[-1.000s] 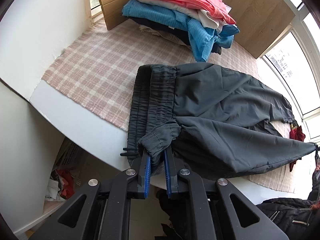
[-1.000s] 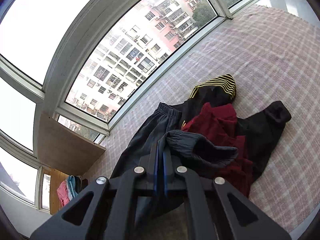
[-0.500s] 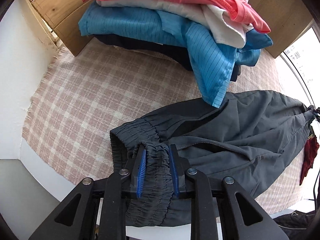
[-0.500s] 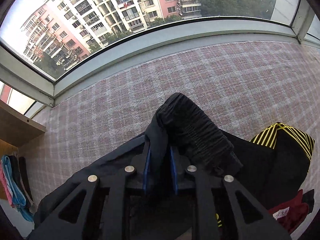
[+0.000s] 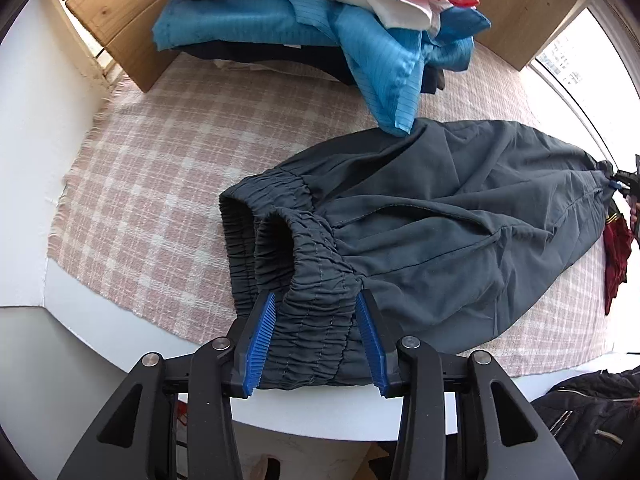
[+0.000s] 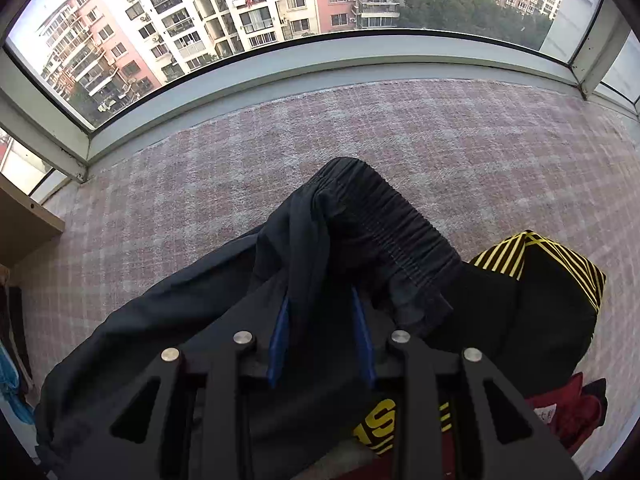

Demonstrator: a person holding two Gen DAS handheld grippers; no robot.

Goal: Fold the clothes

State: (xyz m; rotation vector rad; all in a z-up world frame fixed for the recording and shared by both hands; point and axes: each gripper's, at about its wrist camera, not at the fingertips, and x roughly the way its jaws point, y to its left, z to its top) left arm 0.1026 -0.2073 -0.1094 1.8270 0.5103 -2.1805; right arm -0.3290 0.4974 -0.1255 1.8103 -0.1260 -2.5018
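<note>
Dark grey trousers (image 5: 440,220) lie spread across the pink checked cloth (image 5: 160,160). Their gathered elastic end (image 5: 316,272) rests near the table's front edge, between the blue pads of my left gripper (image 5: 316,296), which stands open around it. The far end of the trousers reaches my right gripper (image 5: 626,182) at the right. In the right wrist view the trousers (image 6: 200,320) drape over my right gripper (image 6: 320,296). Its fingers are apart, with a ribbed elastic band (image 6: 400,224) lying just beyond them.
A stack of folded clothes (image 5: 320,20), pink, white and blue, sits at the back against a wooden board (image 5: 512,8). A black and yellow garment (image 6: 540,264) and a red one (image 6: 560,408) lie by the right gripper. A window (image 6: 280,8) borders the far side. The white table edge (image 5: 120,340) is near.
Both grippers carried their ends of the trousers onto the cloth, then spread their fingers and let go. The left one moved towards the folded stack.
</note>
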